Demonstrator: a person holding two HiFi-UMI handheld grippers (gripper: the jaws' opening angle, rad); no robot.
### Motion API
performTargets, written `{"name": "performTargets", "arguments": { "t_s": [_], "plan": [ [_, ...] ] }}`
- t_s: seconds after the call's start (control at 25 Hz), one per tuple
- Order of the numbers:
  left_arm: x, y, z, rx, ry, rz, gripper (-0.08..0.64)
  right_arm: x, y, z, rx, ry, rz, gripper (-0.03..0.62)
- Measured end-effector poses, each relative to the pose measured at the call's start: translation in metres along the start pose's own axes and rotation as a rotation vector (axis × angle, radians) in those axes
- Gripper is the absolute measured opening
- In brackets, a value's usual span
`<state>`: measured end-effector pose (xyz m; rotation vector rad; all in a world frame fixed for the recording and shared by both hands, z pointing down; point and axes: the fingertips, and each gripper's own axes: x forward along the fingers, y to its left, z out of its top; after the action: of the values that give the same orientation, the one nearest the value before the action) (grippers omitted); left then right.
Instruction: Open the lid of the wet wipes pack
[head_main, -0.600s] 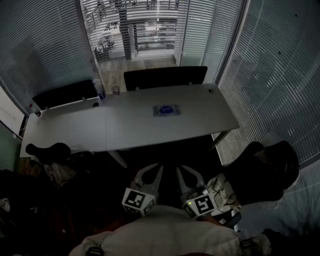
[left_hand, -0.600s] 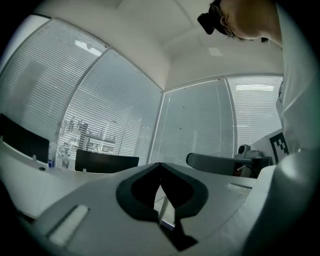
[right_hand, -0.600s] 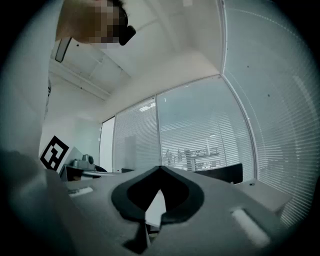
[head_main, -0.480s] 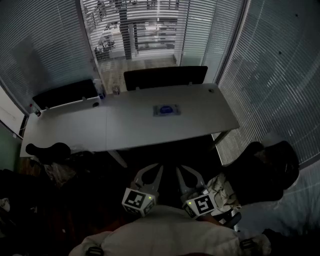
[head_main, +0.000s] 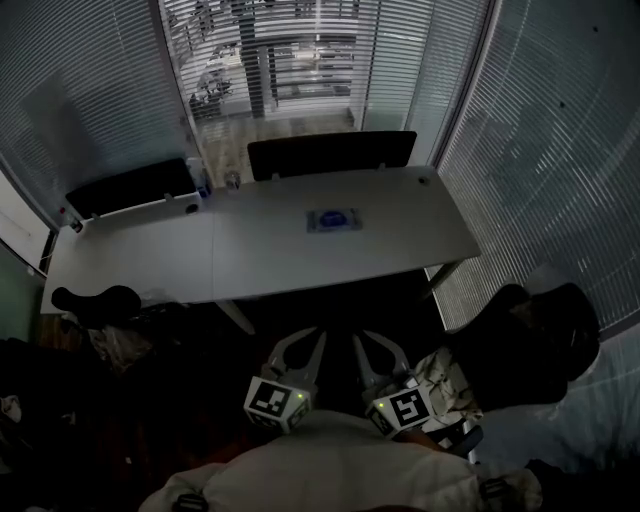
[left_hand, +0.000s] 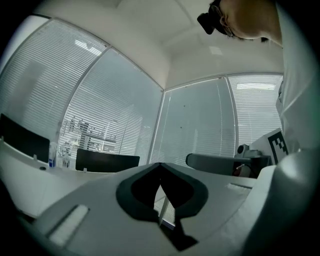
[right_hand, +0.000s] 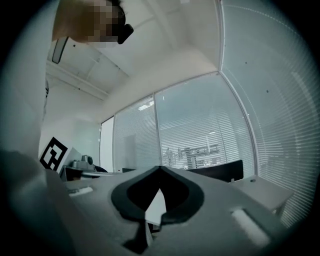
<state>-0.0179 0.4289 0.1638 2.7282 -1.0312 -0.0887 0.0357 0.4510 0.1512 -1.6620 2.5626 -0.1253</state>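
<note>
The wet wipes pack (head_main: 333, 220), white with a blue label, lies flat on the white table (head_main: 250, 250), right of the middle. Both grippers are held low against the person's body, well short of the table's near edge. In the head view my left gripper (head_main: 312, 338) and right gripper (head_main: 362, 341) sit side by side, jaws together, pointing level toward the table. The left gripper (left_hand: 160, 166) has its jaw tips meeting, with nothing between them. The right gripper (right_hand: 160, 170) looks the same, tips closed and empty. The pack shows in neither gripper view.
Two black chairs (head_main: 330, 152) (head_main: 130, 186) stand behind the table, with a small bottle (head_main: 232, 181) near its far edge. Another black chair (head_main: 530, 345) is at my right, one more (head_main: 95, 300) at my left. Blinds cover glass walls all round.
</note>
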Motion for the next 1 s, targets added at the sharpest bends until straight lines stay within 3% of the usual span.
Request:
{"name": "performTargets", "arguments": {
  "t_s": [0.36,1.0],
  "plan": [
    [0.007,-0.005,-0.003,0.003,0.001,0.012,0.003,-0.005,-0.007,0.012,0.015,-0.052,0.016,0.0],
    [0.029,-0.03,-0.021,-0.008,0.013,0.024,0.003,-0.026,-0.036,0.005,0.044,-0.054,0.005,0.0]
  ]
}}
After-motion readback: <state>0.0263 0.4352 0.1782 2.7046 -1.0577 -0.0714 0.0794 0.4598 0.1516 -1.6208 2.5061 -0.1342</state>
